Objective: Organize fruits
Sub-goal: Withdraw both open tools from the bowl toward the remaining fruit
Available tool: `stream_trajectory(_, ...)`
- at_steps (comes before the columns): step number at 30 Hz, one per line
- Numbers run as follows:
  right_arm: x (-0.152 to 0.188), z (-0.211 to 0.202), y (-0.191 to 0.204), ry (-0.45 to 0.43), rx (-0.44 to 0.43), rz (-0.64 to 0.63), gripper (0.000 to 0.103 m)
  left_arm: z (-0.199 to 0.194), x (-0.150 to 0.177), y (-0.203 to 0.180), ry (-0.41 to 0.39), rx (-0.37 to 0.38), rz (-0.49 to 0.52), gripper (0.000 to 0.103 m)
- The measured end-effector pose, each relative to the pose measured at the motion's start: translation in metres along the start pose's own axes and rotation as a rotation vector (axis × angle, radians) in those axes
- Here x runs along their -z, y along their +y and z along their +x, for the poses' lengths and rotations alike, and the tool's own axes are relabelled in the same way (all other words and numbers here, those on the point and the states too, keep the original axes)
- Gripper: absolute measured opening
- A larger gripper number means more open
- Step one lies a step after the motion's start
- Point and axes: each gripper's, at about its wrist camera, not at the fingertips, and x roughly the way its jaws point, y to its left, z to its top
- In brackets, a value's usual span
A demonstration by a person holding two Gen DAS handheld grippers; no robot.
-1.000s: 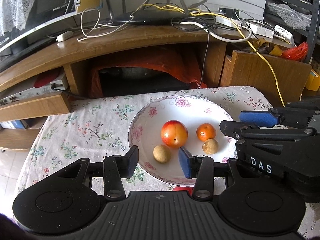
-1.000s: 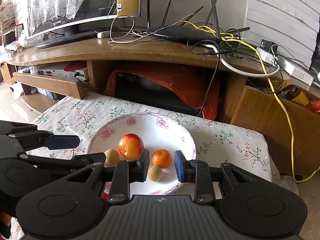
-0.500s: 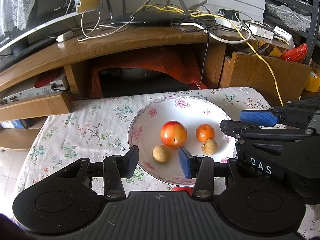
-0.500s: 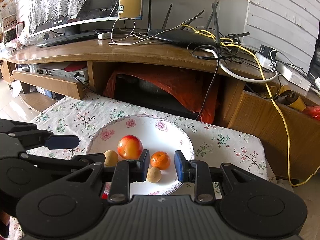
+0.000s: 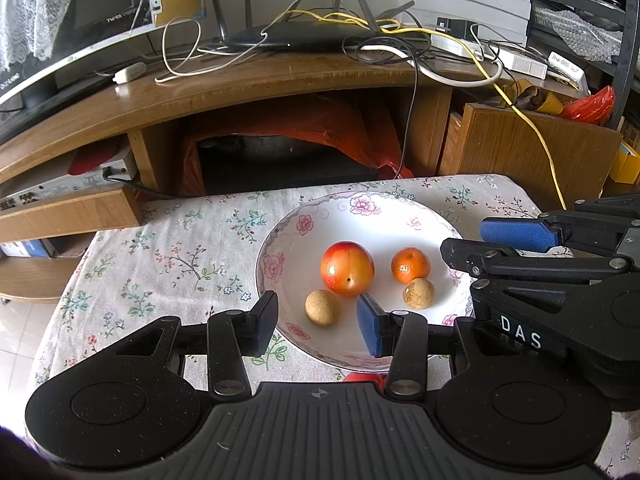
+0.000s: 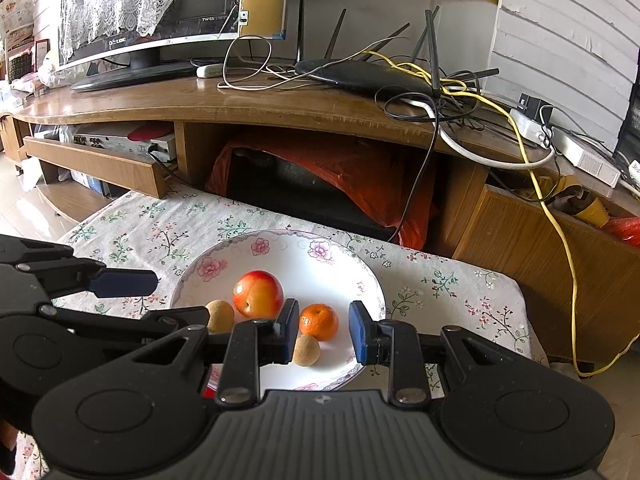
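A white floral bowl (image 5: 400, 216) (image 6: 280, 256) sits on the flowered tablecloth. It holds a red-yellow apple (image 5: 347, 267) (image 6: 258, 294), a small orange (image 5: 410, 265) (image 6: 319, 321) and two tan round fruits, one at the left (image 5: 322, 307) (image 6: 220, 315) and one at the right (image 5: 418, 293) (image 6: 306, 350). My left gripper (image 5: 317, 322) is open and empty above the bowl's near rim. My right gripper (image 6: 323, 332) is open and empty, framing the orange. A red object (image 5: 362, 378) is mostly hidden under the left gripper.
A wooden TV stand (image 6: 280, 108) rises behind the table with a monitor (image 6: 168, 4), a router (image 5: 296, 36) and tangled cables. An orange bag (image 5: 320, 128) fills the shelf below. A wooden box (image 5: 528, 152) stands at the right.
Both grippers have drawn back and up a little from the bowl. The fruits have not moved, and both grippers stay open.
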Motion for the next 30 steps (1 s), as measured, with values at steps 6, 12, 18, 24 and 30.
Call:
stream_trajectory(6,0.0,0.0,0.0,-0.001,0.0,0.0,0.028,-0.001,0.0,0.0,0.001,-0.003,0.001,0.051)
stream_trajectory(12,0.001,-0.003,0.004,0.001,-0.003,-0.006,0.028,-0.008,0.005,0.001,0.002,-0.015,0.0,0.051)
stream_trajectory(18,0.005,-0.011,0.01,0.0,-0.012,-0.008,0.028,-0.019,0.011,0.002,-0.004,-0.026,0.004,0.051)
stream_trajectory(24,0.007,-0.019,0.016,-0.007,-0.019,-0.011,0.028,-0.027,0.015,0.002,-0.003,-0.049,0.006,0.051)
stream_trajectory(30,0.01,-0.023,0.021,-0.003,-0.026,-0.015,0.028,-0.031,0.019,0.002,0.002,-0.065,0.008,0.051)
